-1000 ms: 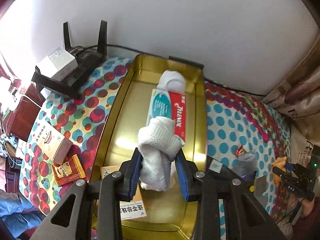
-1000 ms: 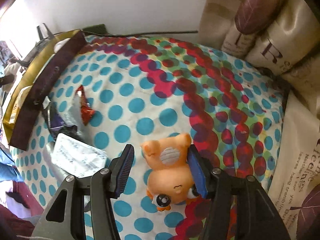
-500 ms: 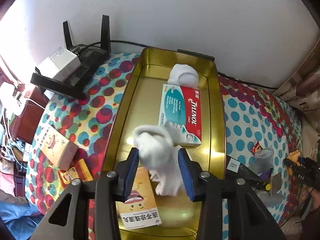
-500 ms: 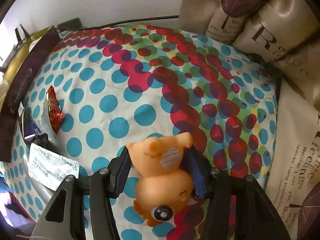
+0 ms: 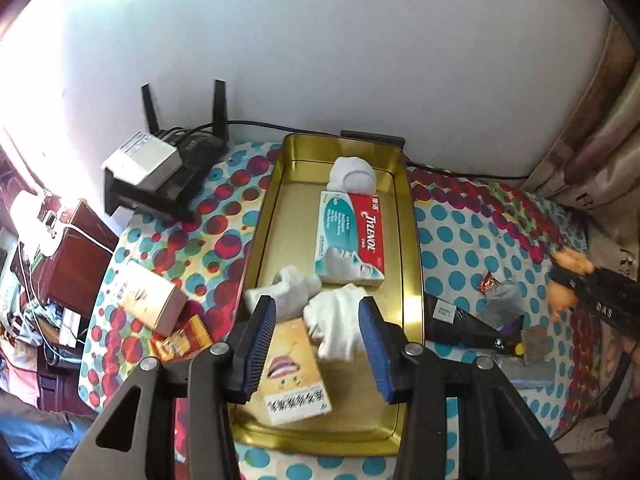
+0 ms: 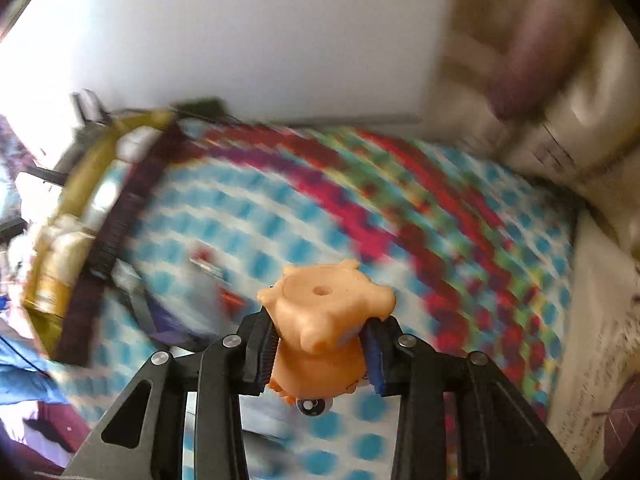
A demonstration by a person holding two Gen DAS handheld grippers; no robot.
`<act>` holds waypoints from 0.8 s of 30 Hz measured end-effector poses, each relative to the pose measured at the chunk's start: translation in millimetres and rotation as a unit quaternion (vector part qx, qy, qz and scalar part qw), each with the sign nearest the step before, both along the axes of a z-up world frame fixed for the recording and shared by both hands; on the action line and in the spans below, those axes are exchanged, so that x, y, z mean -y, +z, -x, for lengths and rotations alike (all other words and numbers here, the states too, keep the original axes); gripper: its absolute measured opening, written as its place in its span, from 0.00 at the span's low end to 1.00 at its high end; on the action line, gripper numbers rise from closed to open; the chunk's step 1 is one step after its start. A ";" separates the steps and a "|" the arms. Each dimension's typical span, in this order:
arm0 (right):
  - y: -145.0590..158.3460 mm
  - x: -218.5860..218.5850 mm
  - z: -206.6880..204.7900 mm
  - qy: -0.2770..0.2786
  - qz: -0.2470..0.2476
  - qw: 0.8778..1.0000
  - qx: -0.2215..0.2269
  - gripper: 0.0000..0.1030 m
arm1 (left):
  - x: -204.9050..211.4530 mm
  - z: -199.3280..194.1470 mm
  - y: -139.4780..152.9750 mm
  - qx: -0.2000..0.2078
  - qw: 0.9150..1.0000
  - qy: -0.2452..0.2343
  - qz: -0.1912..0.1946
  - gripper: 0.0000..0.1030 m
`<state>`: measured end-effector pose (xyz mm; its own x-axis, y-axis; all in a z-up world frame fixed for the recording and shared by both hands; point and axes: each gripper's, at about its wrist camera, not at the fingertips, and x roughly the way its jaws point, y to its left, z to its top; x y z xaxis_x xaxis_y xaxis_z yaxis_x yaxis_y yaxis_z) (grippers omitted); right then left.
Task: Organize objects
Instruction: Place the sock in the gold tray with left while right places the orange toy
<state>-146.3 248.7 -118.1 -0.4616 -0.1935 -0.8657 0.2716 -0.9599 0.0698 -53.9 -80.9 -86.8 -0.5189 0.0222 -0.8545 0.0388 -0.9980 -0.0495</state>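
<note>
A gold metal tray (image 5: 410, 240) lies on the dotted cloth. In it are a Tylenol box (image 5: 352, 240), a rolled white sock (image 5: 352, 174), a loose white sock (image 5: 320, 312) and a yellow box (image 5: 294, 372). My left gripper (image 5: 320, 344) is open and empty above the loose sock. My right gripper (image 6: 320, 354) is shut on an orange toy (image 6: 324, 320) and holds it above the cloth; that view is blurred. The toy also shows at the right of the left wrist view (image 5: 566, 280).
A black router (image 5: 180, 168) with a white box on it stands left of the tray. A tan box (image 5: 150, 300) and an orange packet (image 5: 180, 338) lie at the left. Wrappers and a black pouch (image 5: 468, 322) lie right of the tray. Curtains (image 6: 540, 80) hang at the right.
My left gripper opened, let the white sock drop into the tray and pulled back. My right gripper shut on the orange toy and lifted it off the cloth.
</note>
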 end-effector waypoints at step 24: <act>-9.2 272.0 12.2 0.198 0.052 0.979 0.006 0.42 | 82.7 -67.8 9.0 -0.003 0.996 0.088 0.000 0.43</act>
<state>-158.5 -23.3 -127.3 -0.3231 -0.4422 -0.8367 0.6194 -0.7673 0.1663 13.9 -163.6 -77.8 -0.5193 -0.0693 -0.8518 0.2124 -0.9759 -0.0501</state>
